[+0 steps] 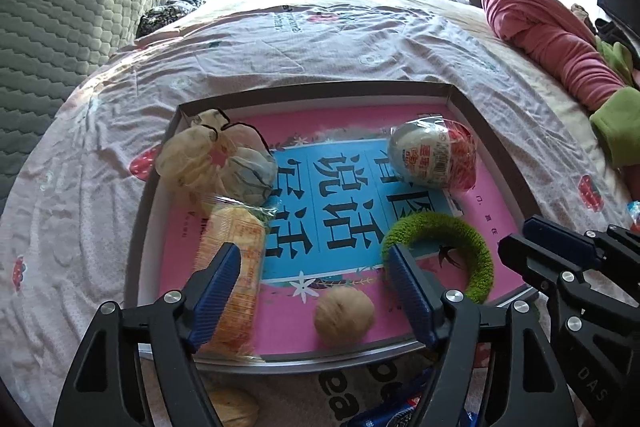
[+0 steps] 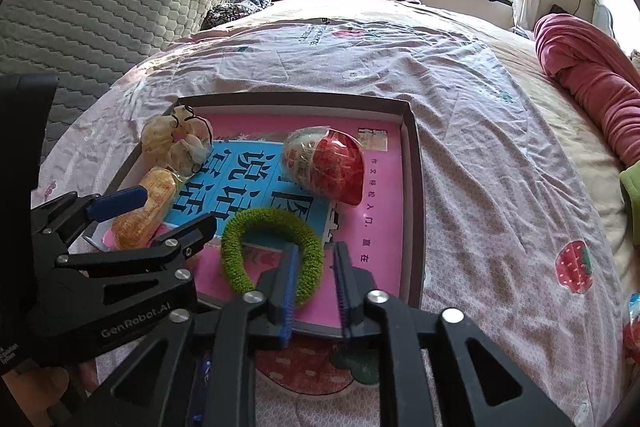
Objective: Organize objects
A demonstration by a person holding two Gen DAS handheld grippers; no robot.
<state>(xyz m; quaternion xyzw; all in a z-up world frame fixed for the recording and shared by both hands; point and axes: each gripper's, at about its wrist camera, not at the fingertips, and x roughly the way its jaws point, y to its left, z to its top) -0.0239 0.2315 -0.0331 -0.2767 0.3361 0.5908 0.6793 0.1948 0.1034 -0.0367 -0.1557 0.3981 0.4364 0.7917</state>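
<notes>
Hovering low over the near edge of the shallow box (image 1: pixel 494 135), both hand-held tools look to be at the release stage of sorting small things into it. The left gripper (image 1: pixel 314 269) stands spread wide, its pads touching nothing; the walnut (image 1: pixel 344 315) sits loose on the pink book cover just ahead between the fingers, and the wrapped biscuit pack (image 1: pixel 236 267) lies under the left finger. The right gripper (image 2: pixel 316 269) is parted only narrowly, one pad over the green fuzzy ring (image 2: pixel 272 251), which rests flat in the box; no pinch on it is visible. Farther in lie the red-and-white wrapped egg (image 2: pixel 326 163) and a crumpled pale bag (image 1: pixel 208 155) in the far-left corner. Outside the box, near the bottom of the left view, another walnut (image 1: pixel 236 407) waits on the bedsheet (image 2: pixel 480 131). Next probably calls for backing both tools clear, then reaching for that stray nut.
</notes>
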